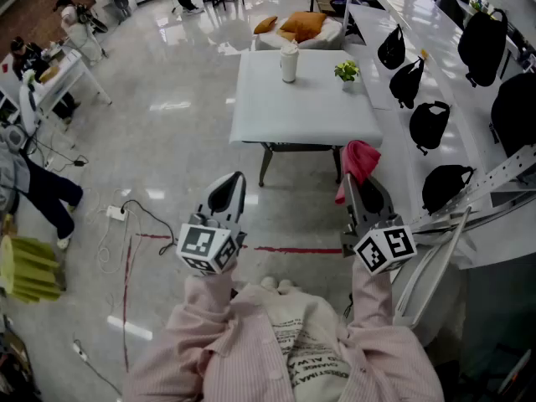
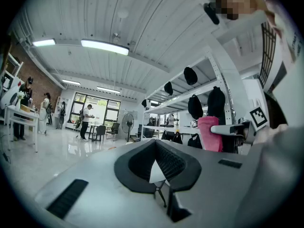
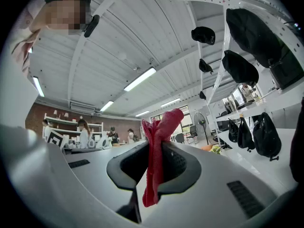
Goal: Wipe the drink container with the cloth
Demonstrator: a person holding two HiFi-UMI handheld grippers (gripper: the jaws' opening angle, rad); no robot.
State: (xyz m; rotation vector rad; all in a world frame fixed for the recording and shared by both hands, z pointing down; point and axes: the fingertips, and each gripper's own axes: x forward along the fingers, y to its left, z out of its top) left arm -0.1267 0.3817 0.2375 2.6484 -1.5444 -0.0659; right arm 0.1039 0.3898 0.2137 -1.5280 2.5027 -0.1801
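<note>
**Now: cloth (image 1: 360, 159) in the right tool (image 1: 362, 182), drink container (image 1: 289, 63) on the tabletop (image 1: 276, 115)**

Plainly, the 2 tools are held side by side over the floor (image 1: 167, 132), both well short of the near edge of the white tabletop. The right tool is clamped on the pink-red cloth. In the right gripper view the fabric is pinched between the dark pads, with 1 end standing above them and the other hanging below. The left tool (image 1: 228, 193) is closed with nothing in it; in the left gripper view its pads meet at the tips.

The drink container, a pale cup with a lid, stands upright on the tabletop close to the far edge, about midway along it. A small potted plant (image 1: 347, 71) stands near the far right corner, apart from the cup. The rest of the tabletop surface is bare.

A red line (image 1: 285, 248) runs across the floor between the tools and the tabletop. Right of the tabletop, white shelves (image 1: 394, 153) carry several black bags (image 1: 429, 124).
</note>
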